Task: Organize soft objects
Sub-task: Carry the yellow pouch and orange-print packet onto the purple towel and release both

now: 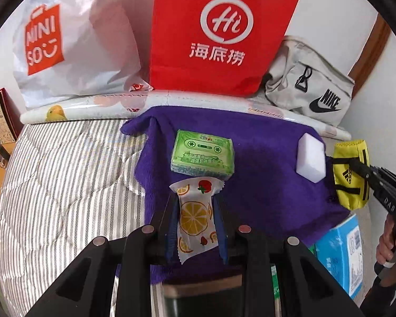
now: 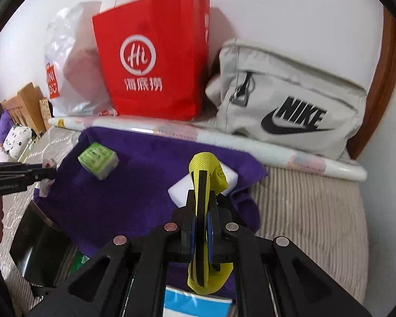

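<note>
meanwhile the left gripper (image 1: 195, 222) pinched a light, crinkly fruit-print packet (image 1: 194, 218) at its middle above the purple towel (image 1: 264, 198), while the right gripper (image 2: 202, 211) squeezed a soft yellow pouch (image 2: 206, 174), likely limp, by its webbing edge.

- A towel (image 1: 264, 185) lies spread on the bed (image 1: 66, 185).
- On the towel sit a tissue pack (image 1: 202, 155) at the middle and a foam block (image 1: 311, 157) well to its right.
- A fruit-print packet (image 1: 195, 219) is between the left gripper's (image 1: 195, 227) fingers, just in front of the tissue pack.
- A small pouch (image 1: 349, 174) hangs in the right gripper (image 2: 203, 211), just right of the foam block.
- Behind the towel lies a long roll (image 1: 92, 105).
- Behind the roll, against the wall, stand a plastic bag (image 1: 74, 45) at left, a paper bag (image 1: 219, 34) at middle and a Nike bag (image 1: 311, 89) at right.
- A box (image 1: 340, 253) lies at the towel's near right corner.
</note>
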`<action>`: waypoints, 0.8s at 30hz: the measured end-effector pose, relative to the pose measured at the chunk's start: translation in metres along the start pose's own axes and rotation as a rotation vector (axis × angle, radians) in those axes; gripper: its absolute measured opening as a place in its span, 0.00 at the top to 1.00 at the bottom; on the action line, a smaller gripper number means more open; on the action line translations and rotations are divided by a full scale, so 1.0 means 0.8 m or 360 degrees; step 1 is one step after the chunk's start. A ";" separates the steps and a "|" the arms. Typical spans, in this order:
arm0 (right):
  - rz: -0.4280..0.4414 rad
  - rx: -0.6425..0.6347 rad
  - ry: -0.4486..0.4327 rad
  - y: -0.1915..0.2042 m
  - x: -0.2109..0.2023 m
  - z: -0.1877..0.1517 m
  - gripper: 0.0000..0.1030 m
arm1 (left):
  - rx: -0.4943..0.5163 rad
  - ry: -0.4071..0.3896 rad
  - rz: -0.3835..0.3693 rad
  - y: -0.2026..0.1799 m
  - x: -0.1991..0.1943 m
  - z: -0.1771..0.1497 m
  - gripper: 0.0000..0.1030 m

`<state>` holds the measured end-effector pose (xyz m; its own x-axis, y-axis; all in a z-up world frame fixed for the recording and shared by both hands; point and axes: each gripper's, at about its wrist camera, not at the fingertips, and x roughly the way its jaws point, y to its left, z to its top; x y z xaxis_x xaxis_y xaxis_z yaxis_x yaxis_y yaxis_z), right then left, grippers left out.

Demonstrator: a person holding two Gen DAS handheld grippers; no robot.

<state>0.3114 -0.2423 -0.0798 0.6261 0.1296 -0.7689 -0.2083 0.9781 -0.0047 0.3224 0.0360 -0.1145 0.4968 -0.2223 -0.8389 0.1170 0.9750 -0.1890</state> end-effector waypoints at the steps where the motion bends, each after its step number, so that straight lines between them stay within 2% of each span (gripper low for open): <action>1: 0.0012 -0.0009 0.0023 0.002 0.006 -0.002 0.94 | 0.0008 0.0021 0.0013 -0.002 0.008 0.002 0.76; 10: 0.0114 -0.0044 0.0111 0.011 0.032 -0.005 0.90 | 0.0012 0.0127 0.0047 -0.005 0.043 0.008 0.74; 17: 0.0155 -0.0079 0.0143 0.019 0.044 0.000 0.81 | 0.0025 0.0167 0.0088 -0.008 0.053 0.012 0.71; 19: 0.0184 -0.0091 0.0163 0.021 0.047 0.000 0.73 | 0.0024 0.0182 0.0101 -0.009 0.056 0.014 0.68; 21: 0.0219 -0.0076 0.0190 0.022 0.053 0.000 0.59 | 0.0024 0.0191 0.0097 -0.009 0.057 0.014 0.57; 24: 0.0251 -0.0066 0.0208 0.024 0.056 -0.001 0.53 | 0.0031 0.0166 0.0093 -0.010 0.051 0.014 0.45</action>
<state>0.3349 -0.2181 -0.1148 0.4811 0.2558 -0.8385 -0.3287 0.9394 0.0979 0.3510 0.0190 -0.1416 0.4115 -0.1623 -0.8968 0.1075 0.9858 -0.1291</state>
